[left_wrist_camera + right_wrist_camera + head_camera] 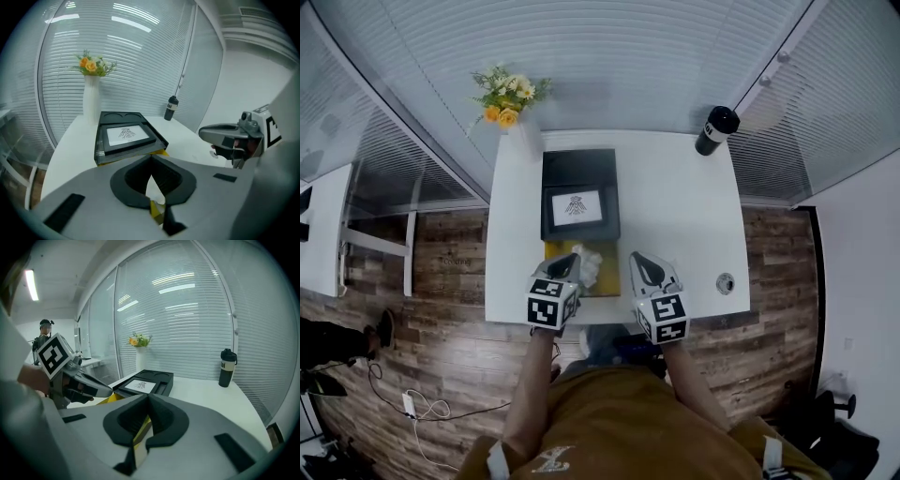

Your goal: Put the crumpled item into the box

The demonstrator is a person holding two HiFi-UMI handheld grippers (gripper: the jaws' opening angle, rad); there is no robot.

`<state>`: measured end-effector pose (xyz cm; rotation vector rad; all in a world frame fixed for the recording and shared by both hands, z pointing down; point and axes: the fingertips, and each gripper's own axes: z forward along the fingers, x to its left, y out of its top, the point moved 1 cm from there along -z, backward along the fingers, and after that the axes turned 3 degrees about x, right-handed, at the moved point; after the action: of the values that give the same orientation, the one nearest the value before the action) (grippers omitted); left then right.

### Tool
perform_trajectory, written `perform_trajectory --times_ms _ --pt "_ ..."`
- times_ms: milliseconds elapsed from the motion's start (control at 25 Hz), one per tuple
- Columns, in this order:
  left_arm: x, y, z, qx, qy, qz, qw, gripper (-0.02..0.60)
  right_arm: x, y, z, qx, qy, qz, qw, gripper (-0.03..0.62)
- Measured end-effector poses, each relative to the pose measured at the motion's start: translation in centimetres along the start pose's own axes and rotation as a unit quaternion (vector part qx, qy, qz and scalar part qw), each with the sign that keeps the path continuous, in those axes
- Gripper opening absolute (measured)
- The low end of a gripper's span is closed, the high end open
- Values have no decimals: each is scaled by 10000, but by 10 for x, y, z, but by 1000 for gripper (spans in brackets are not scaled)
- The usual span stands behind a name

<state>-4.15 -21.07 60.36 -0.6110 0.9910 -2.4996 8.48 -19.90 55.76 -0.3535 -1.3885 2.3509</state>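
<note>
The crumpled white paper [587, 263] lies in a yellow box [614, 283] at the table's near edge. A black tray [579, 169] holding a white card [576, 206] overlaps the box's far end. My left gripper [570, 266] hovers over the box's left part, its tips right beside the paper. Its jaws are shut tip to tip in the left gripper view [151, 158], with the paper [154, 189] showing through the gap below them. I cannot tell whether they touch it. Just right of the box, my right gripper [639, 260] is shut and holds nothing [149, 397].
A white vase of yellow flowers [508, 98] stands at the table's far left corner. A black bottle [716, 129] stands at the far right corner. A small round disc [725, 282] lies near the right front edge of the white table [684, 216].
</note>
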Motion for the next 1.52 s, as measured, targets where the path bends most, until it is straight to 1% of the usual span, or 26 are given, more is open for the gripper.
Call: perform_trajectory --times_ms 160,360,560,840,960,1120,1320,1520 --pt "-3 13 -21 -424 -68 -185 9989 25 5 6 -9 -88 -41 -90 9999 12" --pt "1 35 -48 -1013 -7 -325 9943 23 19 19 -16 -267 43 -255 9993 12" --pt "-4 44 -71 -1326 75 -99 9911 25 32 34 -29 -505 40 -417 9978 12" --pt "-9 58 -102 -1826 33 -76 9832 25 37 48 -46 -739 -125 -491 9960 12" --pt "-10 58 -108 -1928 11 -129 9812 23 38 51 -51 -808 -161 -501 9953 12" --pt "-13 59 -112 -1993 6 -72 9799 24 38 52 -55 -852 -168 -462 9952 12" --pt "-12 54 -112 -1943 -15 -122 9809 24 43 51 -58 -868 -177 -475 9949 12" --pt "-15 53 -114 -1921 -8 -45 9814 23 42 53 -59 -890 -150 -459 9949 12"
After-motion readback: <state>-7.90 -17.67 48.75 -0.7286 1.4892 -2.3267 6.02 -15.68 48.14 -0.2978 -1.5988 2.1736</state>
